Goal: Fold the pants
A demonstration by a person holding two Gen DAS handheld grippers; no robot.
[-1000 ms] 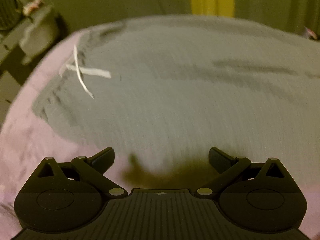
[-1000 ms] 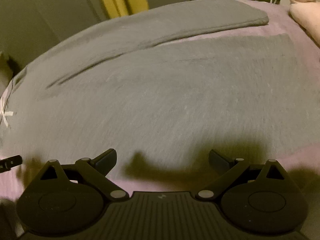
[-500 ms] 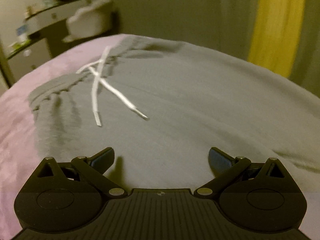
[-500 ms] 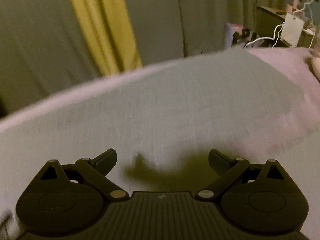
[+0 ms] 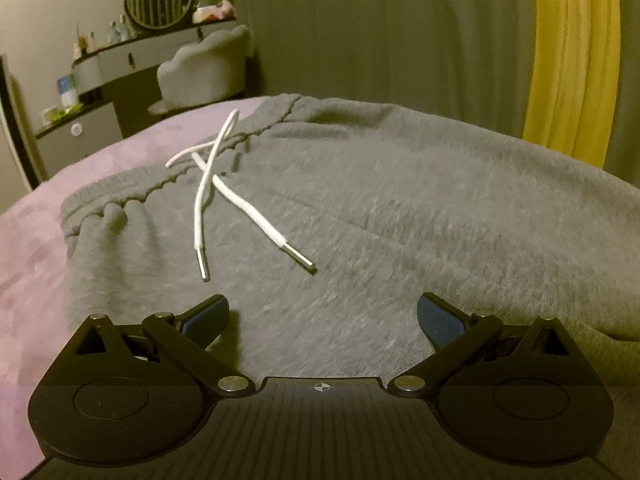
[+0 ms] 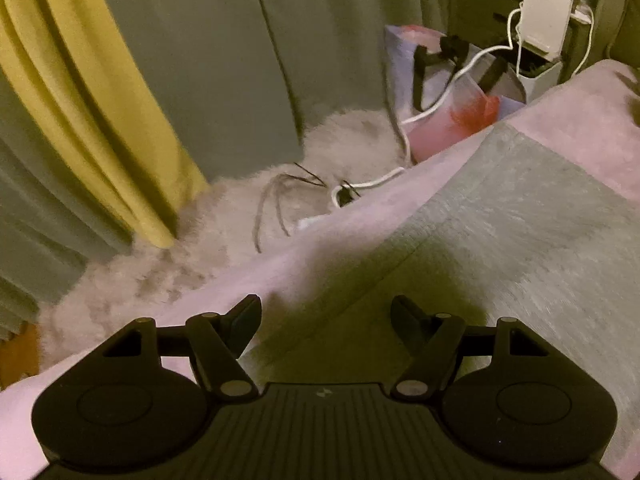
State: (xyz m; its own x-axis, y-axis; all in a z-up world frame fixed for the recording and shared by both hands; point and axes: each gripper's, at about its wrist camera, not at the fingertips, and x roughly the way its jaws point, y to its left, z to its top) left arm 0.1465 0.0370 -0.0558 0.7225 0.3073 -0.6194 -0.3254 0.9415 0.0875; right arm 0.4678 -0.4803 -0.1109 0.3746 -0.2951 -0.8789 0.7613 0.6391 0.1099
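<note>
While spread flat, one pants (image 5: 400, 208), two drawstrings (image 5: 256, 216).

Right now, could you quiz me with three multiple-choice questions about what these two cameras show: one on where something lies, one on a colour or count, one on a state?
1. Where do the white drawstring ends lie?
A. on the grey pants, near the waistband
B. on the floor rug
C. between the gripper's fingers

2. What colour is the bed cover under the pants?
A. green
B. pinkish purple
C. black

3. How is the left gripper in its own view?
A. shut on the drawstring
B. shut on the waistband
C. open, gripping nothing

Answers:
1. A: both cord ends rest on the grey pants, just below the gathered waistband.
2. B: pinkish-purple cover shows beside the pants in both views.
3. C: the fingers stand wide apart over the fabric, with nothing pinched.
</note>
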